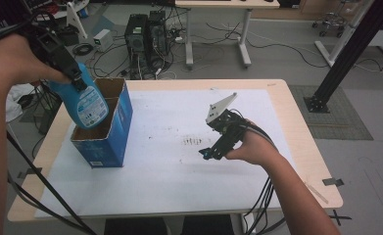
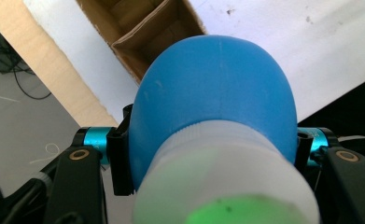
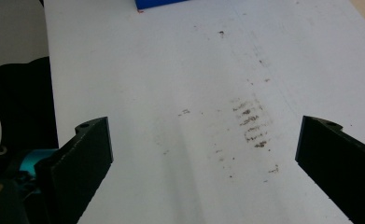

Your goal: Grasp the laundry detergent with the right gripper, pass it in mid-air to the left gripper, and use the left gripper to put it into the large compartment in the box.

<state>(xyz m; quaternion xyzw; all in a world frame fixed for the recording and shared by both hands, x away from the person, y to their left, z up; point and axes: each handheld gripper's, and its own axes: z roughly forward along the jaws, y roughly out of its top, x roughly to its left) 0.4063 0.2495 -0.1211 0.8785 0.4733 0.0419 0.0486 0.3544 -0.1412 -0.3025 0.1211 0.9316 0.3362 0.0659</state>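
At the upper left of the high view, the left gripper (image 1: 76,78) clamps a blue bottle (image 1: 85,105) and holds it tilted over the near end of an open blue carton (image 1: 111,128), which stands on the white sheet (image 1: 169,161) near the table's left edge. The bottle's printed label faces this camera. The left gripper view shows what the high view cannot: both black jaws press the bottle's (image 2: 217,93) blue shoulder just above its white cap (image 2: 227,182), and beyond the bottle the carton's (image 2: 143,32) brown interior appears, split by a cardboard divider into compartments. Right of centre in the high view, the right gripper (image 1: 208,152) rests low over the sheet in the person's hand, a grey plate on top, well apart from the carton. The right gripper view shows its jaws standing wide with nothing between them, dark scuff marks (image 3: 252,128) on the sheet ahead, and a strip of the carton (image 3: 159,3) at the top edge.
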